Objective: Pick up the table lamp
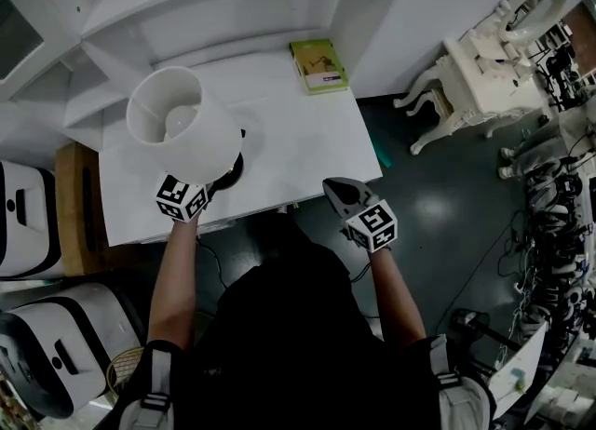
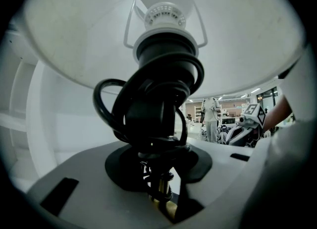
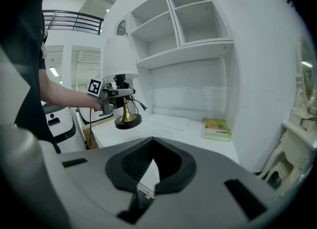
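Your lamp (image 1: pixel 182 121) stood straight up and down, with its white shade on top and its round base pointing down at the white table (image 1: pixel 298 140). Your left gripper (image 1: pixel 216 186) reached in level from the near side and was closed on the thin gold stem (image 2: pixel 163 193), low under the shade. The lamp was over the near left part of the table, and I could not tell if the base touched it. From above you could see the bulb (image 1: pixel 179 121) inside the shade. Under the shade was a black neck with a black cord (image 2: pixel 106 106) looped around it, and at the bottom a gold foot sat on a black disc (image 3: pixel 128 121). Your right gripper (image 1: pixel 337 188) was off the near right edge of the table, well apart from the lamp, with its jaws together and nothing in them. A green book (image 1: pixel 318 65) lay at the far right of the table.
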Available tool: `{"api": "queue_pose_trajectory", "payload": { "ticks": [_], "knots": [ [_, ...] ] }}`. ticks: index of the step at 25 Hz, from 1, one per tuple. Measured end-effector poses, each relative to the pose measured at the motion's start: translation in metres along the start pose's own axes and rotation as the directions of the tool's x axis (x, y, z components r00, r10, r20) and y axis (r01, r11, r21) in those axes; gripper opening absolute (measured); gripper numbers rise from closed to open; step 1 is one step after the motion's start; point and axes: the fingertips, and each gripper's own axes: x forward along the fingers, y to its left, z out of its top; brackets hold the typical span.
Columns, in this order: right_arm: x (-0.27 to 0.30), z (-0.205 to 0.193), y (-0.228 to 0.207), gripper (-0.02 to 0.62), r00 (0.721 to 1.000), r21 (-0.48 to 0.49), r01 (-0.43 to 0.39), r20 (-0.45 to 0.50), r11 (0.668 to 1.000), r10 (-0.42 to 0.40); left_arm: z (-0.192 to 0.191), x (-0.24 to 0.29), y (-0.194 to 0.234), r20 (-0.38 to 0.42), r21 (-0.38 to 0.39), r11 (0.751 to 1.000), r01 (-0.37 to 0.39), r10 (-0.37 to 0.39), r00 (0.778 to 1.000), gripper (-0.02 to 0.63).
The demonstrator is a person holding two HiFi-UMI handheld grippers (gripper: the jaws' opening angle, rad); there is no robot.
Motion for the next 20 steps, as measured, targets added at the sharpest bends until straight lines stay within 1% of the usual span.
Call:
{"api": "queue_pose_trajectory", "payload": {
  "ticks": [9, 20],
  "knots": [
    [-0.008, 0.006, 0.008, 0.006, 1.0, -0.024, -0.02, 0.022, 1.0, 0.02, -0.002, -0.004, -0.023, -0.013, 0.003, 1.0, 0.021, -0.021, 1.0, 0.118],
    [-0.005, 0.012, 0.005, 0.006, 1.0, -0.039, -0.019, 0.02, 0.999, 0.02, -0.006, -0.001, -0.017, -0.017, -0.006, 1.0, 0.019, -0.019, 1.0, 0.117]
  ]
}}
